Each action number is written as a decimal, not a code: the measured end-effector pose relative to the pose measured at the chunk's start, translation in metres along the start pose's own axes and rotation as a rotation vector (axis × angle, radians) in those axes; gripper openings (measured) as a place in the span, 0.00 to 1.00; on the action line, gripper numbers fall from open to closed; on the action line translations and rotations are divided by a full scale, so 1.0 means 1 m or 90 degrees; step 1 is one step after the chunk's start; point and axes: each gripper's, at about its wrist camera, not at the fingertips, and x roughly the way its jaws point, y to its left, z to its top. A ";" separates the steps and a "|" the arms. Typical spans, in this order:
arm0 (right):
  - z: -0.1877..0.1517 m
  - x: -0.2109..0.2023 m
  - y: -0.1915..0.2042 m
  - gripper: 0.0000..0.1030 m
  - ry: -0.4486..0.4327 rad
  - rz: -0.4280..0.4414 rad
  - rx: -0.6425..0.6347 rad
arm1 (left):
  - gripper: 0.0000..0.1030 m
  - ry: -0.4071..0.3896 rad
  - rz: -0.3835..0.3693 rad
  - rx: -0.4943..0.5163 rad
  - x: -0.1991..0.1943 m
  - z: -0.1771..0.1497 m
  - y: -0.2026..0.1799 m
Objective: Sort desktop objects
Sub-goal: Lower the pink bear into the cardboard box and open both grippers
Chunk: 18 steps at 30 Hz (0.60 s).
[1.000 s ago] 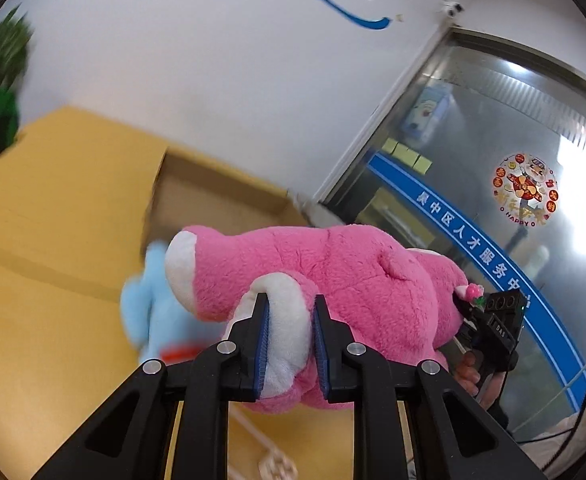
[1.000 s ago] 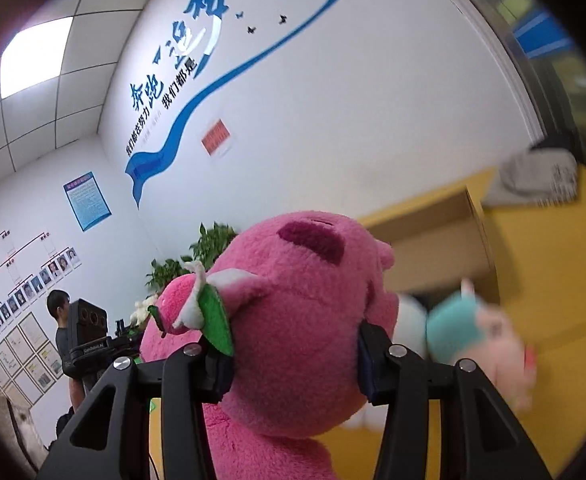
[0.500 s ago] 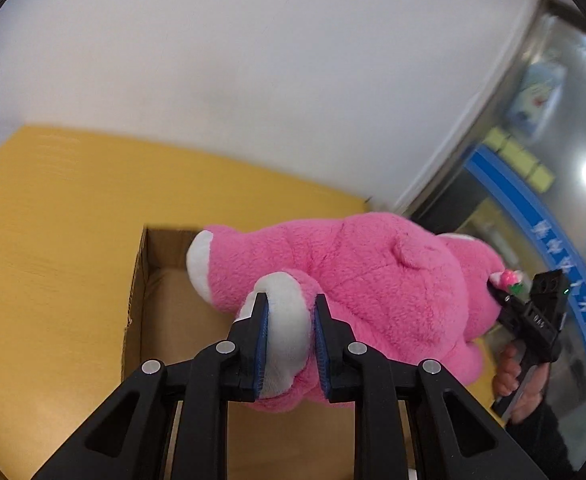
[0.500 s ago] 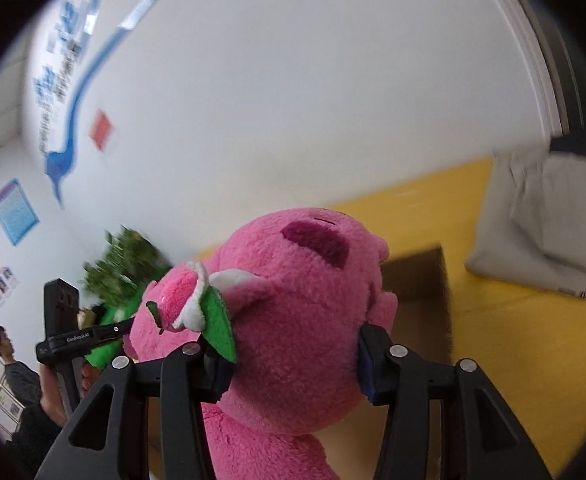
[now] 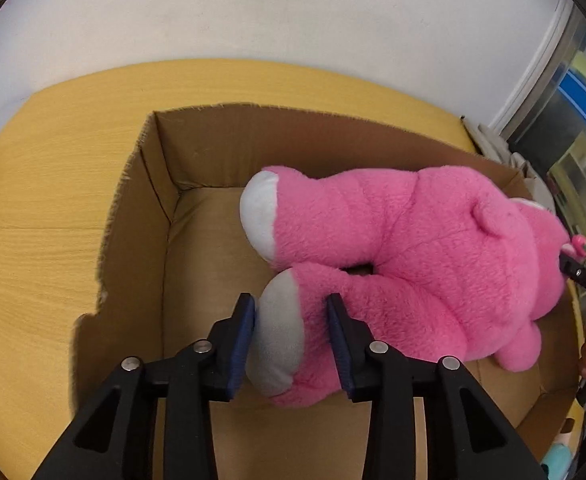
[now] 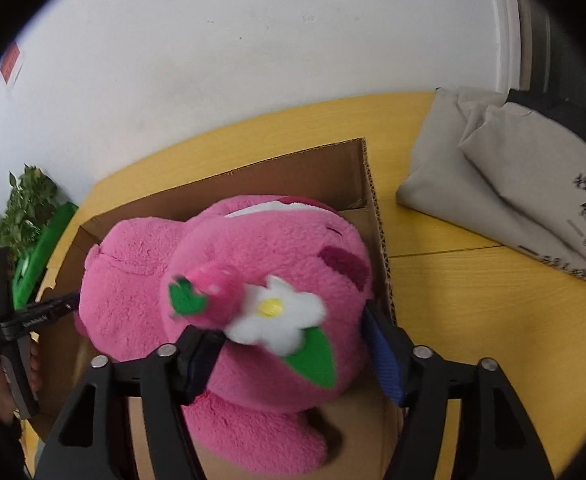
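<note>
Inside the cardboard box [image 5: 161, 184]: pink plush bear [image 5: 433, 248], lying across floor
Left gripper [image 5: 291, 340]: spread around white-soled foot, 6 o'clock
Right gripper [image 6: 293, 356]: parted beside head
Grey bag [image 6: 513, 184]: 2 o'clock on table [image 6: 473, 320]

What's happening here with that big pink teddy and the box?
A person is using two hand-held grippers to put a pink plush bear into an open cardboard box on a yellow table. The left gripper has opened around one of the bear's legs, while the right gripper is at its head, right by the strawberry and flower decoration. The bear is inside the box now. A grey bag lies on the table beside the box.
</note>
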 end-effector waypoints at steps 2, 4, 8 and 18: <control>-0.007 -0.019 0.002 0.71 -0.010 0.011 -0.011 | 0.44 -0.022 0.007 0.018 -0.022 -0.004 -0.001; -0.019 -0.041 0.005 0.76 -0.019 0.026 -0.027 | 0.54 -0.051 0.001 0.054 -0.051 -0.017 -0.010; -0.066 -0.058 0.017 0.76 0.047 0.055 -0.065 | 0.68 -0.009 -0.024 0.131 -0.080 -0.062 -0.030; -0.146 -0.081 0.040 0.76 0.130 0.018 -0.084 | 0.54 0.110 -0.006 0.150 -0.069 -0.154 -0.039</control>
